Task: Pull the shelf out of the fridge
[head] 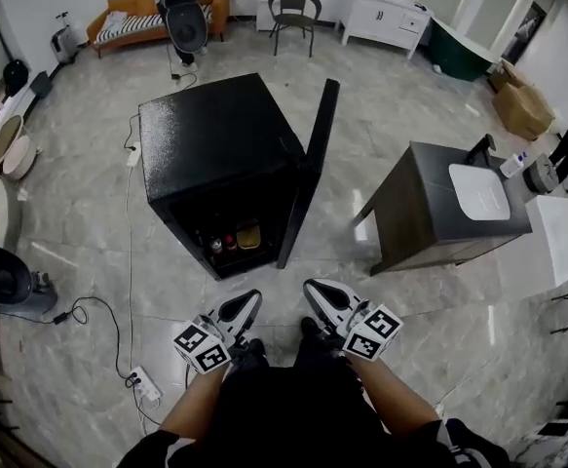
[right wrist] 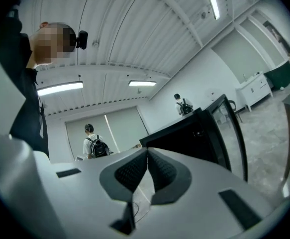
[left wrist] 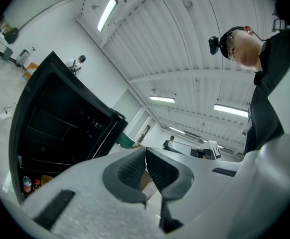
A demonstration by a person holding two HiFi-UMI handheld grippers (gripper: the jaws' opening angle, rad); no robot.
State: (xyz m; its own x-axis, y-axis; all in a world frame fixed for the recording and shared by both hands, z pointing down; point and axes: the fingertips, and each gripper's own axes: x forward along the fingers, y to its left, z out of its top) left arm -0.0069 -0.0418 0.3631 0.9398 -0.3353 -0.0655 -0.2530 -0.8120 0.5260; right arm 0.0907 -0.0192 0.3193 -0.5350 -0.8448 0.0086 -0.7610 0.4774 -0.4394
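Observation:
A small black fridge (head: 220, 149) stands on the floor ahead of me with its door (head: 310, 174) swung open to the right. At its bottom I see bottles and a yellow item (head: 248, 236). In the left gripper view the fridge (left wrist: 60, 123) shows its dark inside, with thin wire shelves (left wrist: 48, 136) across it and bottles (left wrist: 29, 185) at the bottom. My left gripper (head: 252, 298) (left wrist: 145, 158) is shut and empty, a short way in front of the fridge. My right gripper (head: 311, 287) (right wrist: 147, 156) is also shut and empty, beside the left and near the door's edge (right wrist: 229, 128).
A dark table (head: 430, 213) bearing a white tray stands to the right. On the floor at the left lie a cable and a power strip (head: 145, 386), near a black appliance (head: 6, 281). A chair (head: 293, 13), sofa (head: 132, 22) and fan (head: 186, 22) are behind the fridge.

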